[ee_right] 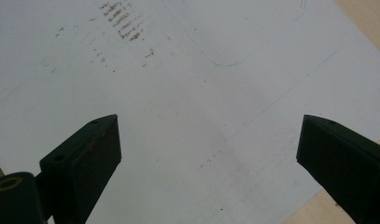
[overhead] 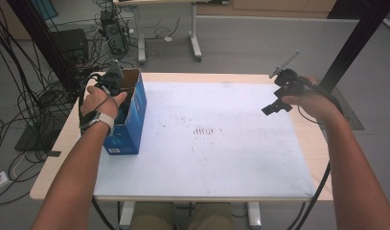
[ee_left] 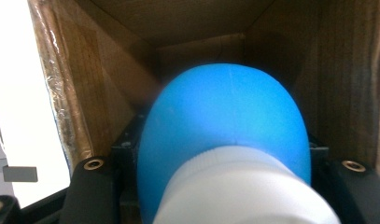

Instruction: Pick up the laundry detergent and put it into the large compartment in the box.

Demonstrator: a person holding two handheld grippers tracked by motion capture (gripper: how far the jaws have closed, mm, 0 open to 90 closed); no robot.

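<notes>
- Blue ball-shaped bottle [ee_left: 225,126] with white cap sits clamped in our left gripper [overhead: 111,79], inside the cardboard box [overhead: 135,103] at the bench's [overhead: 207,143] far left.
- Right gripper [ee_right: 208,140] hovers wide open, empty; we judge extraction or placement unfinished.

Black two-jaw tool [ee_right: 208,154] – brass screws, grey wristwatch [overhead: 100,118]

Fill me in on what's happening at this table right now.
A person works with a gripper in each hand. The left gripper reaches into the open top of a blue cardboard box at the table's left edge, its jaws either side of a blue object with a white end inside the box. The right gripper hangs open above the stained white mat, holding nothing.
</notes>
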